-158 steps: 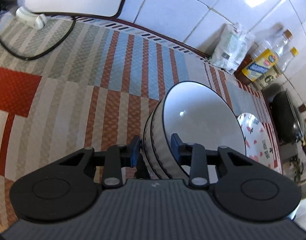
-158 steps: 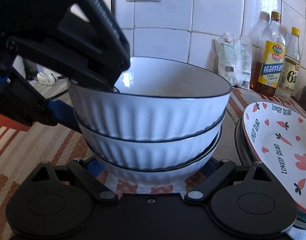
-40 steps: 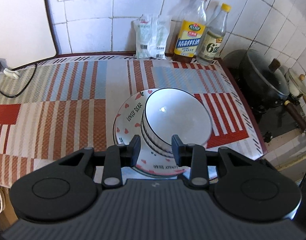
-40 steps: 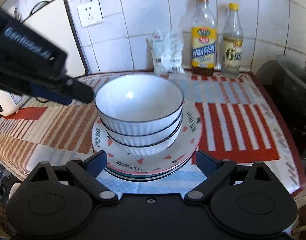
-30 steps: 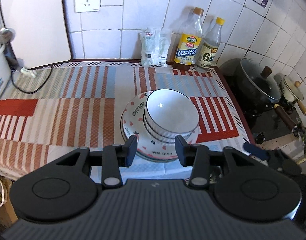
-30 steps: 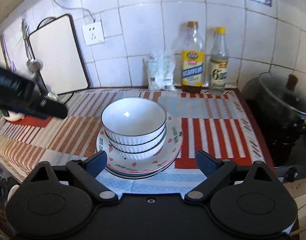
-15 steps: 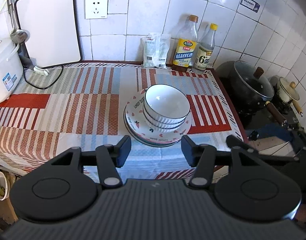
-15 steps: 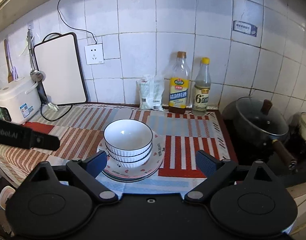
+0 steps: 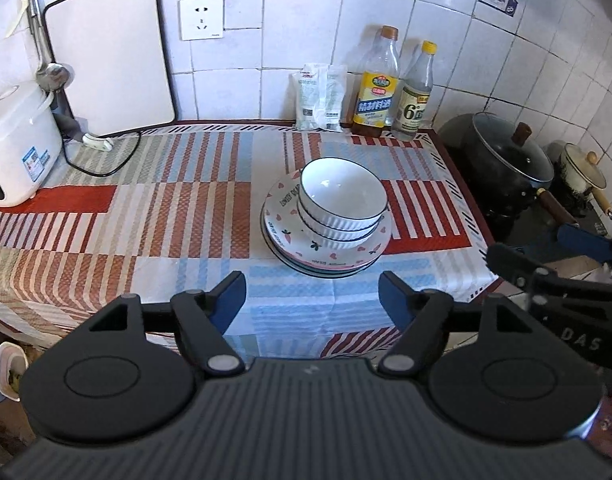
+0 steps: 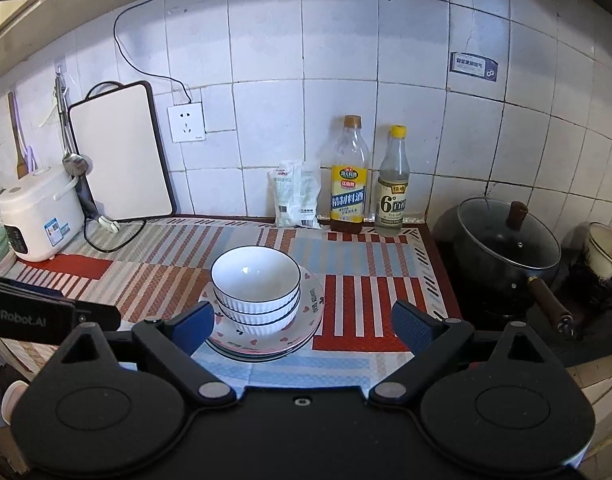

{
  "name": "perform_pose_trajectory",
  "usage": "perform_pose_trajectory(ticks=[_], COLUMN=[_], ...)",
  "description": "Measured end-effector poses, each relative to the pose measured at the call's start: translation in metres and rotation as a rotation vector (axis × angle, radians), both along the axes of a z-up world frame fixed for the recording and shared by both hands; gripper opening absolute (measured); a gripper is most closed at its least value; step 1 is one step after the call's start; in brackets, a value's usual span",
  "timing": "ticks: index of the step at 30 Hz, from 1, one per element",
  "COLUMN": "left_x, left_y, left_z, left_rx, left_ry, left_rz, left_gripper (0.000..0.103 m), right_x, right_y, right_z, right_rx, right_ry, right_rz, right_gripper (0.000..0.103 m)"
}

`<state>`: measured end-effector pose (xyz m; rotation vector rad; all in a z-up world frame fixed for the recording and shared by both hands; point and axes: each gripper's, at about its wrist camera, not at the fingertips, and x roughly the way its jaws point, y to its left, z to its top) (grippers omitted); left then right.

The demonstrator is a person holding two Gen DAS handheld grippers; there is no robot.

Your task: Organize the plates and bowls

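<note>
Three white ribbed bowls [image 9: 341, 200] [image 10: 256, 284] are nested in a stack on a pile of plates [image 9: 302, 252] [image 10: 309, 312], the top plate white with hearts and carrots. The pile rests on a striped cloth near the counter's front. My left gripper [image 9: 311, 300] hangs well back from the pile, above the counter's front edge; its jaws are opening and nothing is between them. My right gripper [image 10: 302, 330] is also drawn back and stands wide open and empty. Each gripper shows at the edge of the other's view.
A white rice cooker [image 9: 14, 152] and a cutting board [image 9: 110, 56] stand at the back left with a cord. Packets [image 9: 321, 98] and two bottles [image 9: 375, 84] line the tiled wall. A lidded black pot [image 9: 505, 156] and a small cream pot [image 9: 581, 172] sit on the stove at right.
Both grippers let go of the bowl stack, now on the plates, and pulled back and up from the counter. The left jaws have spread wider over the last second.
</note>
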<state>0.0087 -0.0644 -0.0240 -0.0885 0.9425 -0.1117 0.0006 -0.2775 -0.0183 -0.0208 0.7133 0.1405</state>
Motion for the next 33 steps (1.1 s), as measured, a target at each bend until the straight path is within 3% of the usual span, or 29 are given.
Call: perform_pose_trajectory(ticks=[8,16,23,33], left_x=[-0.009,-0.017,-0.019,-0.016], left_y=[-0.002,-0.003,-0.012,-0.013], left_z=[0.001,0.005,0.005,-0.001], left_rx=[0.046,0.036,0.054,0.096], left_ry=[-0.022,-0.02,-0.01,-0.013], left_rz=[0.023,-0.007,-0.013,-0.002], left_gripper=[0.093,0.094,0.094,0.094], right_x=[-0.005,-0.01,-0.01,-0.01], right_y=[-0.004,-0.003,-0.005,-0.003], right_z=[0.0,-0.002,-0.004,-0.006], right_rx=[0.017,-0.01,0.016,-0.028], right_ry=[-0.002,0.0,0.007,0.015], right_rz=[-0.033,-0.043,-0.06,-0.065], right_gripper=[0.103,0.103,0.103,0.103])
